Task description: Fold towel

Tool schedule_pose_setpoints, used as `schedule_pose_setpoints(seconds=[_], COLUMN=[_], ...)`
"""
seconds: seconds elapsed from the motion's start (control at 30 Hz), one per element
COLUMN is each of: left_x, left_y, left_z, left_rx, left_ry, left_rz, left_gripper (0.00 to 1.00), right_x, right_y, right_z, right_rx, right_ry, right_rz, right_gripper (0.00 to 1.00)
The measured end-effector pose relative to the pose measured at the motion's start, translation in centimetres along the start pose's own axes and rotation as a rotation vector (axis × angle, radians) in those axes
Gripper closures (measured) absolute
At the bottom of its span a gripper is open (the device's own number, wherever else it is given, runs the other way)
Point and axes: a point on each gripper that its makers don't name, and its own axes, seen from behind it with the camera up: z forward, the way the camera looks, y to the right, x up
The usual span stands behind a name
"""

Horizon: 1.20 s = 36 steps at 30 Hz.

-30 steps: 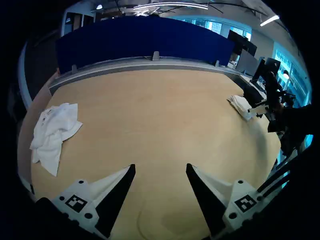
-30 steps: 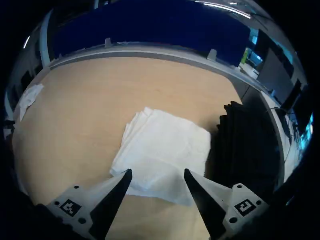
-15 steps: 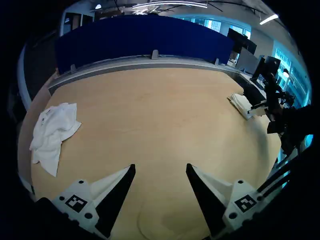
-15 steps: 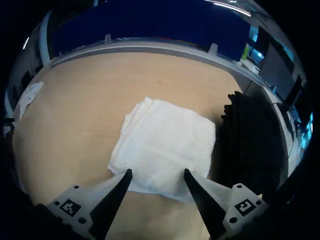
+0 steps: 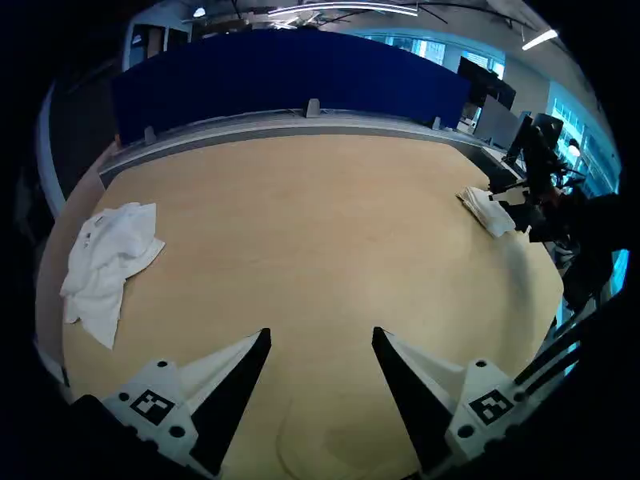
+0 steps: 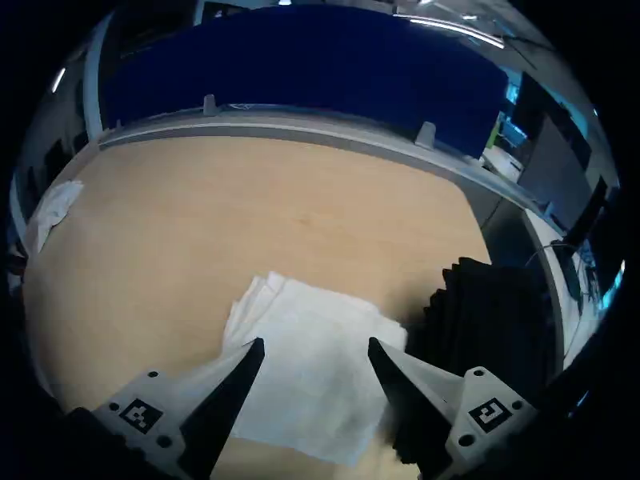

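Your left claw [image 5: 320, 330] stands with its fingers spread apart and nothing between them, low in the left gripper view over the bare, pale wood-grain counter [image 5: 320, 216]. A crumpled white towel [image 5: 108, 268] lies on the counter at the left of that frame, near the edge and well apart from the claw. At the right edge of the same frame you see the folded white towel [image 5: 486, 210], close to the counter's rim. A grey rail [image 5: 280, 128] runs along the far side of the counter, and a blue partition [image 5: 288, 76] stands behind it. Ceiling lights [image 5: 344, 11] cross the top of the frame, and dark monitors [image 5: 488, 80] sit at the upper right.

Your right claw [image 6: 314, 340] is also spread wide, gripping nothing. In the right gripper view its fingers frame the folded white towel, which lies flat in the lower centre with its layered edges facing the upper left. You cannot tell whether the tips touch the cloth. Just beside the towel, at the lower right, a black ribbed stack [image 6: 488, 328] lies at the counter's edge
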Motion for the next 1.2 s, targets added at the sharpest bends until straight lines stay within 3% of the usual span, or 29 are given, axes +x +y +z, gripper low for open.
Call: schedule_pose_setpoints(seconds=[0.43,0.7,0.9,1.2], left_x=[-0.5,-0.4,-0.2,0.6], left_y=[-0.3,-0.2,-0.4,-0.8], left_z=[-0.4,-0.5,-0.5,-0.6], left_rx=[0.017,0.017,0.011,0.0], left_ry=[-0.007,-0.004,0.006,0.032], left_rz=[-0.003,0.0,0.0,-0.008], left_gripper=[0.06,0.06,0.06,0.06], right_x=[-0.5,-1.0,0.3,-0.2], right_y=[-0.2,-0.3,-1.3,-3.8], right_z=[3.7,4.1,1.8,-4.6], right_rx=[0.013,0.013,0.022,0.001], right_ry=[-0.038,-0.05,-0.008,0.056], right_rz=[0.014,0.024,0.022,0.02], right_gripper=[0.0,0.0,0.0,0.0])
